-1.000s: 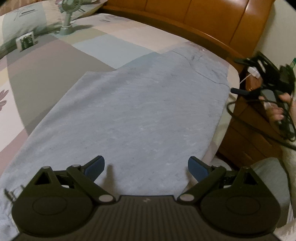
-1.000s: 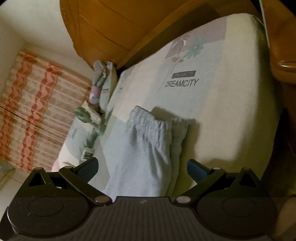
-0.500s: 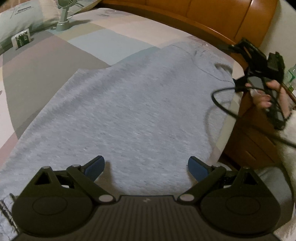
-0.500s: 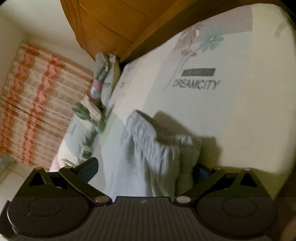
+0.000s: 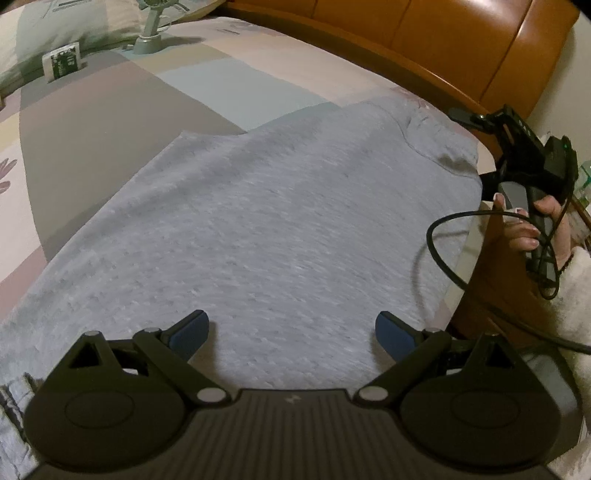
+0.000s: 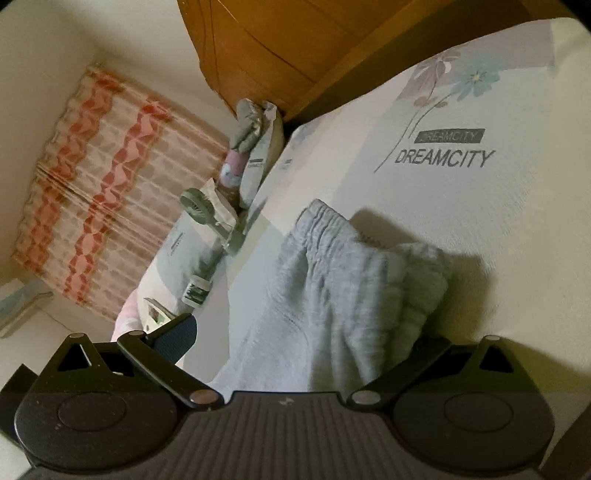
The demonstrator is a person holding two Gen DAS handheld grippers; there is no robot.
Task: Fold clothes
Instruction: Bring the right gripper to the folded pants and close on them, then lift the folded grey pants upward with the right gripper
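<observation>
Grey sweatpants lie spread across a patchwork bedsheet, waistband near the wooden headboard. The left gripper hovers over the fabric, its 2 fingers spread apart and holding nothing. The right gripper stands released, the bunched waistband draped between its fingers.

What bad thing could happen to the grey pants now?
The right gripper is open with the pants' waistband bunched between its fingers; closing may catch only one layer, so the fold could sag.

The pants lie close to the bed edge, so a pull might drag them off.

The cable loops near the cloth and could snag it.

The left gripper hovers open, pinning nothing, so the cloth may slide.
</observation>
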